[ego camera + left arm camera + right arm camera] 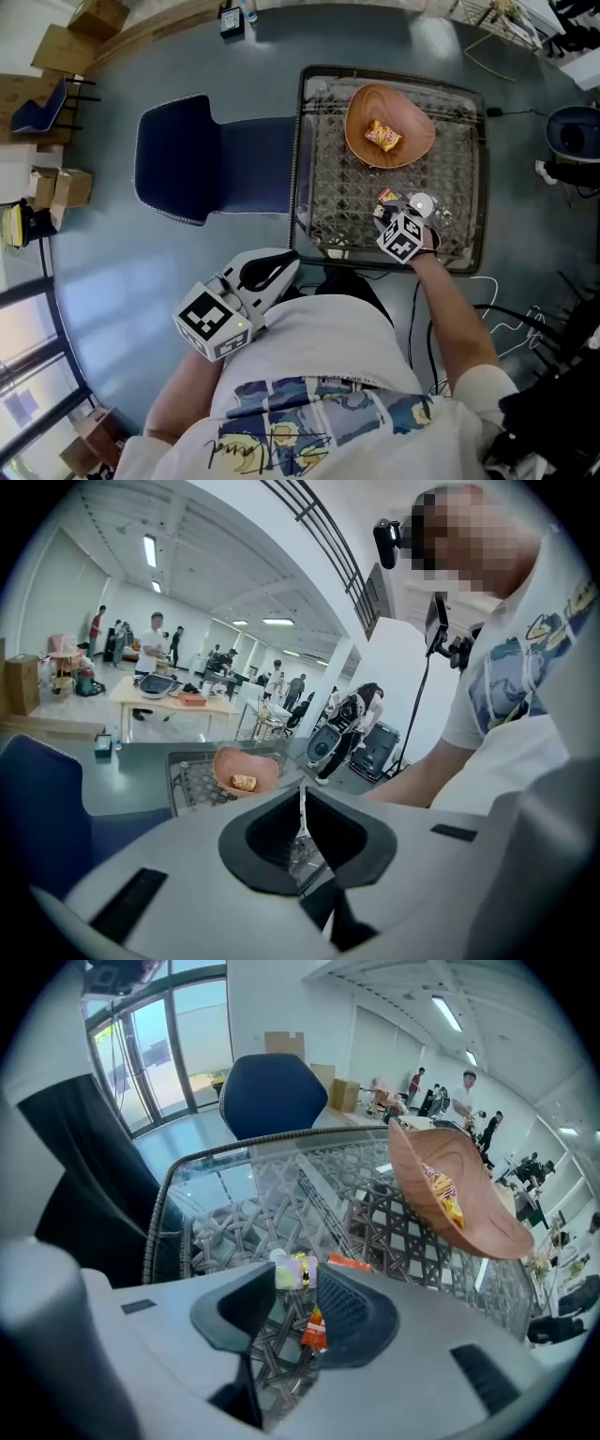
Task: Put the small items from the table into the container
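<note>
- I am working on the pick-up step. My right tongs (pixel 296 1281) are hanging released over the loose items on the desk (pixel 459 187), on the near side of the bowl (pixel 415 114).
- A small pale wrapped item (pixel 291 1272) is sitting between the tips, not yet pinched.
- An orange packet (pixel 315 1330) is lying under the same tongs, and another orange piece (pixel 349 1263) is lying just past them, toward the bowl.
- Next, as I am judging it, I need to clench on the pale item alone, keeping clear of the orange packet, then lift it across to the bowl.
- The bowl is holding one yellow snack packet (pixel 382 137); I am seeing nothing else in it.
- My left tongs (pixel 302 810) are clenched on nothing, well back from the bowl, off the desk's near edge.
</note>
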